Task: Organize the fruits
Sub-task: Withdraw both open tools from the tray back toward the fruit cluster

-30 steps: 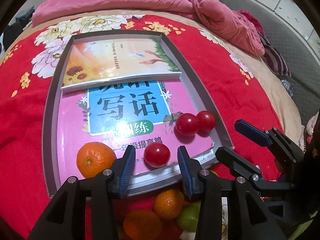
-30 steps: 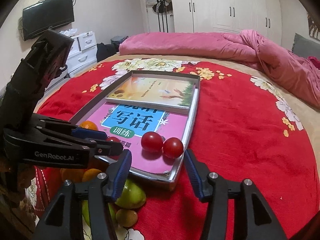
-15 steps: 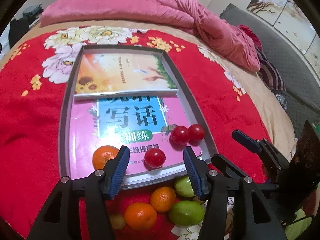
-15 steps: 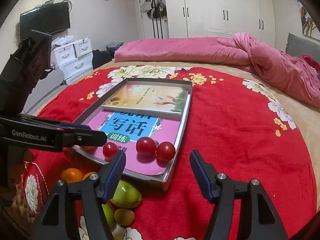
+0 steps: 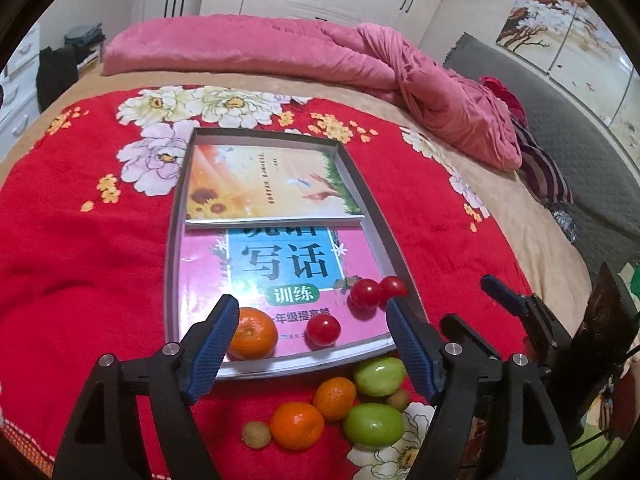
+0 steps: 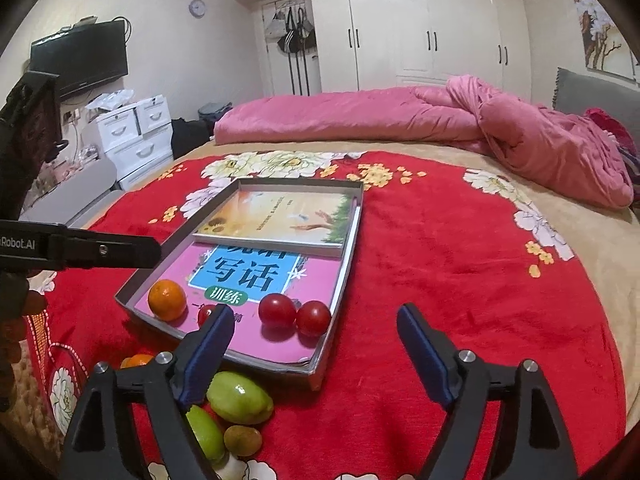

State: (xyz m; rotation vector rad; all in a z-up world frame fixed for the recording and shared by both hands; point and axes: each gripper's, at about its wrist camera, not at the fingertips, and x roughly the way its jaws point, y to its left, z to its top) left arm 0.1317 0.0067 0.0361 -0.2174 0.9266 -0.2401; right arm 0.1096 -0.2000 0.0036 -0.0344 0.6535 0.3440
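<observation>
A grey tray on the red blanket holds two books, an orange and three red tomatoes. In front of the tray lie two oranges, two green fruits and small brown ones. My left gripper is open and empty, raised above the tray's near edge. My right gripper is open and empty, near the tray's right corner; it also shows in the left wrist view. The right wrist view shows the tray, orange and green fruits.
A pink quilt lies bunched at the far side of the bed. White drawers and a TV stand left of the bed, wardrobes behind. The bed edge is close in front.
Both grippers have pulled back and up from the tray. The left gripper has opened wider and the tomato between its fingers stays on the book. More loose fruit shows in front.
</observation>
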